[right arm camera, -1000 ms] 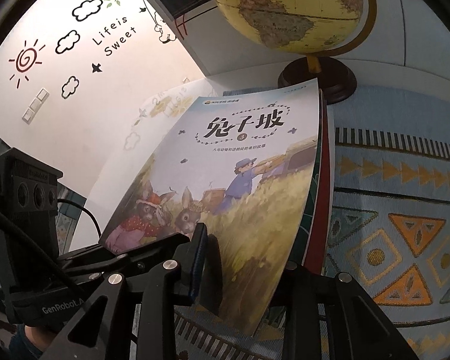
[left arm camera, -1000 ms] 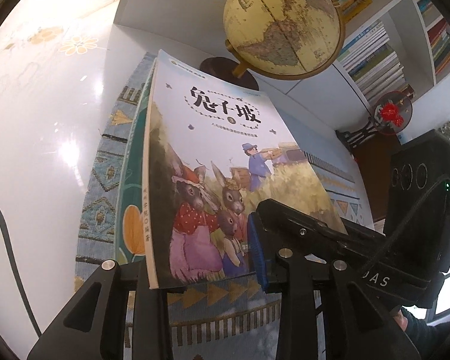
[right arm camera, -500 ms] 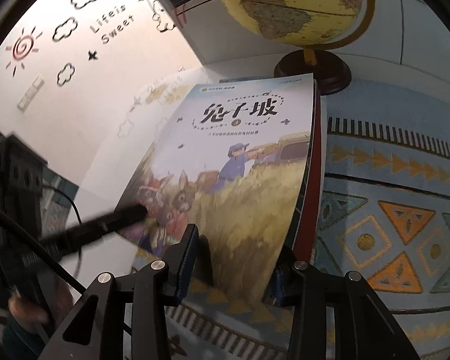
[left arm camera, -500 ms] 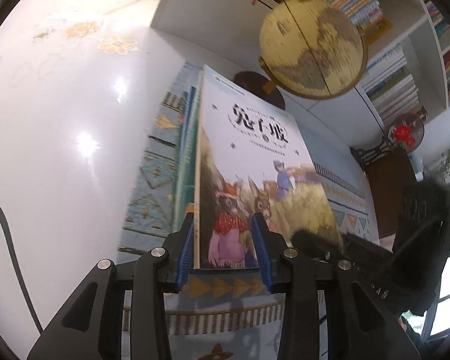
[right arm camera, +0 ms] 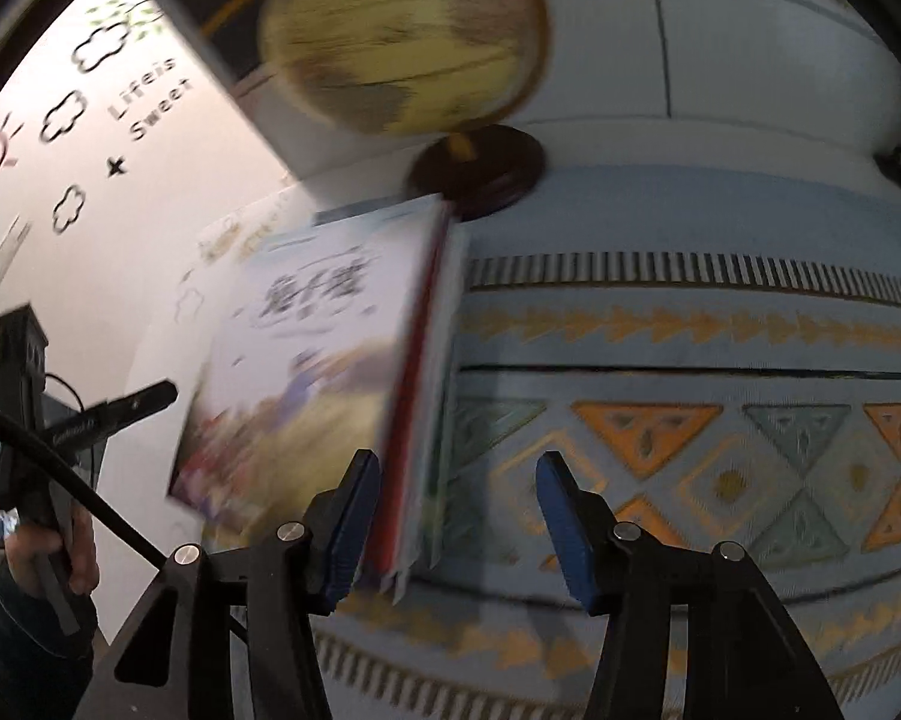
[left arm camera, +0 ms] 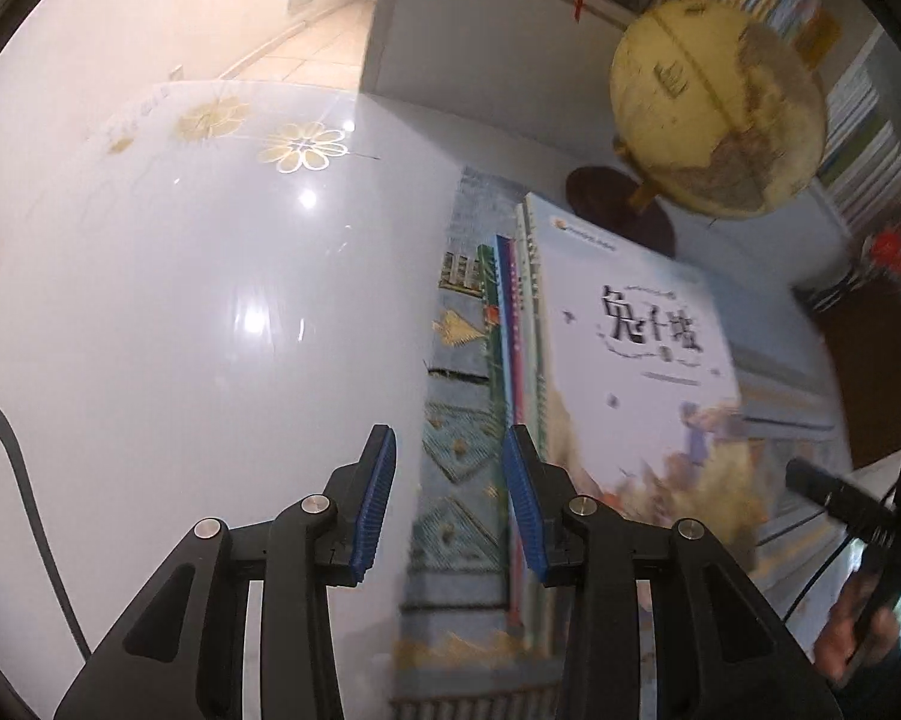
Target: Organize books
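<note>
Step in hand: release after squaring the books point(left arm camera: 624, 360) into a stack on the mat point(right arm camera: 690, 420).

Left gripper point(left arm camera: 447, 504): spread, nothing between; stack just right of it.

Right gripper point(right arm camera: 459, 516): jaws just been opening, stack edge between them, unpinched.

Next, in my judgement: withdraw without nudging the stack or globe point(left arm camera: 717, 111) beyond.

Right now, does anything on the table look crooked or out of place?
Nothing is spilled or damaged. The book stack lies flat on the patterned mat, its edges slightly uneven, near the globe. Both grippers are open, off the books.
</note>
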A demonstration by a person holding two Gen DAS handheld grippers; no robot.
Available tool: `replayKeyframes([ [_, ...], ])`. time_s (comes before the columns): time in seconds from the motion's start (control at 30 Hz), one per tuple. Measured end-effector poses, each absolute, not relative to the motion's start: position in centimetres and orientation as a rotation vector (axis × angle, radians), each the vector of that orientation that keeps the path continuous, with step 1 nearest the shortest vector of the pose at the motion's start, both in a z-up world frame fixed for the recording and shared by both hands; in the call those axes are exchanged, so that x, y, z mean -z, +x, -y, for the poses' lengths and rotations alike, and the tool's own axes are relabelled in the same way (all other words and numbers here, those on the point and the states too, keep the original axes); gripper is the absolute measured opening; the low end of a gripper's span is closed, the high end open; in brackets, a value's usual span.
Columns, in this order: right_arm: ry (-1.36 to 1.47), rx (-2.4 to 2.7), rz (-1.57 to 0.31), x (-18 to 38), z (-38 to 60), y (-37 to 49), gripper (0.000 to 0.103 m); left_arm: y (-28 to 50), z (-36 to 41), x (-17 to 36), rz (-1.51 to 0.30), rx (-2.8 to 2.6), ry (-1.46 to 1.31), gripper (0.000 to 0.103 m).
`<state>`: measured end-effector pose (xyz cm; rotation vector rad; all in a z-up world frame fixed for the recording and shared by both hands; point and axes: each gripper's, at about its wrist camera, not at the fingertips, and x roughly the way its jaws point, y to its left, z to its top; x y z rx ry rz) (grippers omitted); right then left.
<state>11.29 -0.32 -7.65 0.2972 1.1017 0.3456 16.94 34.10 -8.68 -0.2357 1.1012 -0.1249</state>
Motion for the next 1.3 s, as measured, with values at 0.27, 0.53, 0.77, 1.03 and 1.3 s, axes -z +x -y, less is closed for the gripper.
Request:
replayKeyframes([
  [0.27, 0.249, -0.365, -1.149, 10.1, -0.1, 14.2, 0.053, 18.0, -33.4, 12.0, -1.2, 0.167, -0.163, 0.035],
  [0.53, 0.082, -0.415, -1.151, 11.4, -2.2, 13.3, 0.052, 17.8, -33.4, 13.3, -1.22, 0.203, -0.183, 0.035],
  [0.77, 0.122, -0.471, -1.191, 12.2, -2.2, 14.4, 0.037, 17.7, -34.3, 14.2, -1.236, 0.254, -0.264, 0.035],
  [1.03, 0.073, -0.458, -1.199, 11.8, -4.5, 14.2, 0.014, 17.4, -34.3, 14.2, -1.224, 0.267, -0.297, 0.033],
  [1.3, 0.238, -0.478, -1.235, 11.6, -2.2, 14.3, 0.017, 15.9, -35.6, 12.8, -1.187, 0.247, -0.311, 0.035],
])
